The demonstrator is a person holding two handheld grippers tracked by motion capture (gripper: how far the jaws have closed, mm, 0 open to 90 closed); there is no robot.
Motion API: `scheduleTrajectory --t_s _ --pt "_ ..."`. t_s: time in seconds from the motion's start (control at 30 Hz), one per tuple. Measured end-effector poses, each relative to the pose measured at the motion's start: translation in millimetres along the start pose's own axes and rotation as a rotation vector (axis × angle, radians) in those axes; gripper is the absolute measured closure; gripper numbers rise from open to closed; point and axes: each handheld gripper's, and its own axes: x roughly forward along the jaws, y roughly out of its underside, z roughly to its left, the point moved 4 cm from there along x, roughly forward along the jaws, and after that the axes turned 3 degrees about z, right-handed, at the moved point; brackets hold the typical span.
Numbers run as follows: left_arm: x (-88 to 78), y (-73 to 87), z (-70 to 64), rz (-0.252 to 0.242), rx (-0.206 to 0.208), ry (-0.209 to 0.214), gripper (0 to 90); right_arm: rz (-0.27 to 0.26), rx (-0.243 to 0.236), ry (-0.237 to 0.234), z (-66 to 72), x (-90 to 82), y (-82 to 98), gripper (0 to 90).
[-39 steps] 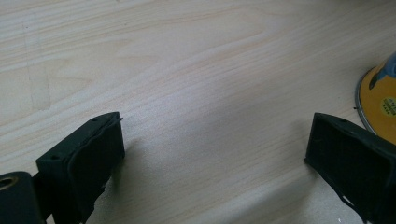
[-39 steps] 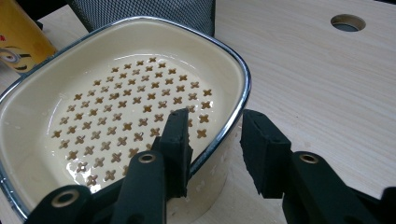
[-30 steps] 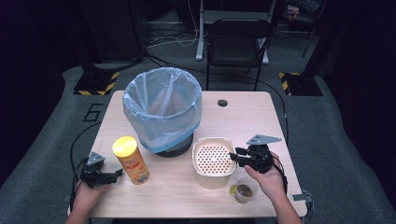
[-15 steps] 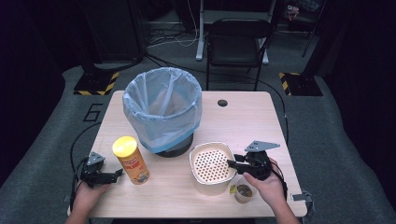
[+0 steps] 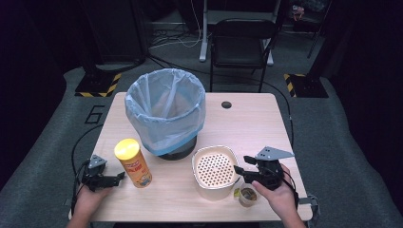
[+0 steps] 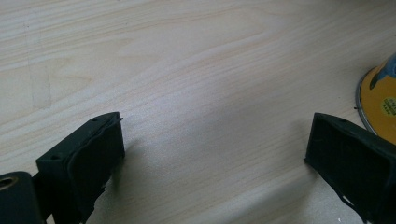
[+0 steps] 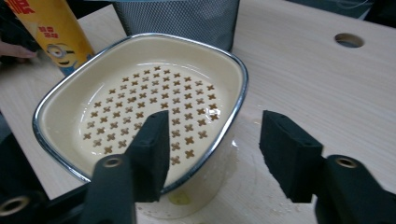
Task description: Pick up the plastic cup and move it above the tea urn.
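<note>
Pale wood lies under everything we handle, with dark floor and a black chair behind it. Our cream strainer tub, its bottom pierced with small crosses, stands at the near right of the table, just in front of the mesh bin with its blue liner. A second ago we had its right rim pinched and the tub sat a little farther back; now it has come nearer to us and our right gripper has just been opening. In the right gripper view the rim sits between the spread jaws, one pad inside the tub, one outside, neither pressing. We judge the tub set down and released, so backing that hand away comes next. Beside it lie a tape roll and a small yellow-green bit. Across the table our left gripper has stayed put, spread wide over bare wood, close to the yellow can
</note>
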Motion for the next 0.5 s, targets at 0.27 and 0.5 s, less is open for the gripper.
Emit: scheduleTrajectory --t_s 0.27,0.5 --pt "0.0 0.0 0.0 0.0 0.0 0.0 4.0 0.005 0.012 0.049 1.8 -10.1 23.0 25.7" --pt "0.0 0.0 -0.1 0.0 -0.001 0.0 4.0 0.02 -0.015 0.032 8.1 -8.3 43.6 18.9"
